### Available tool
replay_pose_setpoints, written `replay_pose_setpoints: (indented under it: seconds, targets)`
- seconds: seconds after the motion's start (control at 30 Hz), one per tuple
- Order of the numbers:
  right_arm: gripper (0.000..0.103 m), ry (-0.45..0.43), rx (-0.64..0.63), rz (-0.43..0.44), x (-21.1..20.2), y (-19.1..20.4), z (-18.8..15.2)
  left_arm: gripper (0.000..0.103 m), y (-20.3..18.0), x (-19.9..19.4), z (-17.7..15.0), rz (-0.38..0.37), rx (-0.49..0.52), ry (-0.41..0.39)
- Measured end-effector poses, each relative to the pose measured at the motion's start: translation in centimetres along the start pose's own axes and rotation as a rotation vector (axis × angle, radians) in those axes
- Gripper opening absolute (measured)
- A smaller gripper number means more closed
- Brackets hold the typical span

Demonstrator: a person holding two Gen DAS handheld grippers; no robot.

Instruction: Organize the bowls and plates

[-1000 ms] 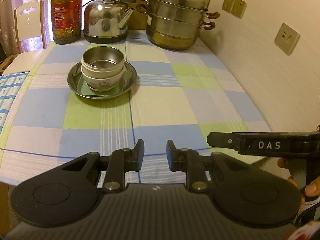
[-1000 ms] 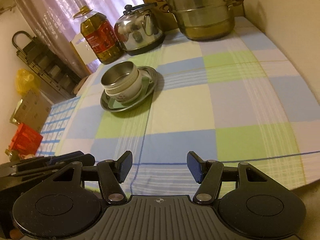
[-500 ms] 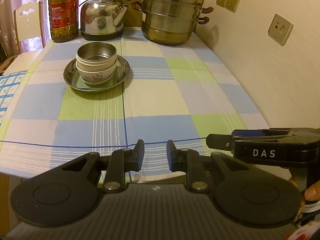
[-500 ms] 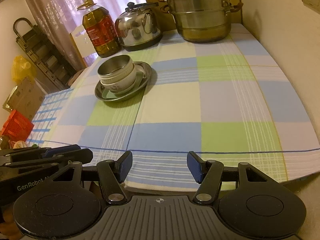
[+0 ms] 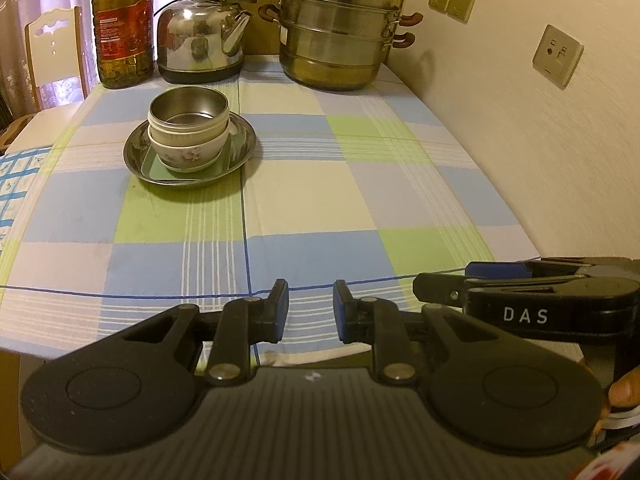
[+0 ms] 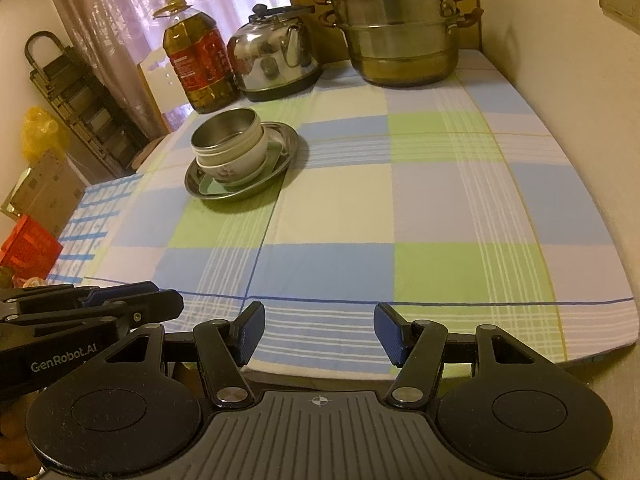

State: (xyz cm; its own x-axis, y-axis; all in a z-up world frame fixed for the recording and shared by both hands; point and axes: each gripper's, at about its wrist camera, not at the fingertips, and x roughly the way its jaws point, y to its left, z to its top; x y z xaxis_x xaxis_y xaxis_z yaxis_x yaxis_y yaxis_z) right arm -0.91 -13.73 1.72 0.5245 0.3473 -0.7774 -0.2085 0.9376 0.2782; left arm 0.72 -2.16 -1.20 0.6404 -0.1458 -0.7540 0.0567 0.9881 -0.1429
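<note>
A steel bowl [image 5: 188,110] sits nested in white floral bowls [image 5: 186,152], which stand on a green plate inside a steel plate [image 5: 240,148] on the checked tablecloth; the stack also shows in the right wrist view [image 6: 230,148]. My left gripper [image 5: 311,310] is open by a narrow gap and empty, over the table's near edge, far from the stack. My right gripper [image 6: 319,332] is open wide and empty, also at the near edge. Each gripper shows from the side in the other's view, the right one [image 5: 520,292] and the left one [image 6: 100,304].
A steel kettle [image 5: 202,46], a stacked steamer pot [image 5: 338,36] and an oil bottle [image 5: 122,28] stand along the table's far edge. A wall with sockets [image 5: 556,56] runs along the right. A chair [image 5: 54,52] stands at the far left.
Both grippers have drawn back toward the table's near edge, so the stack looks farther away. Their jaw openings have not changed.
</note>
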Motion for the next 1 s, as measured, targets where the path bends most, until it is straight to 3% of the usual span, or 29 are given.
replay_pose_setpoints:
  seconds: [1.0]
  targets:
    - [0.061, 0.014, 0.0, -0.004, 0.6, -0.16, 0.25, 0.021, 0.15, 0.45, 0.28, -0.001, -0.003, 0.005]
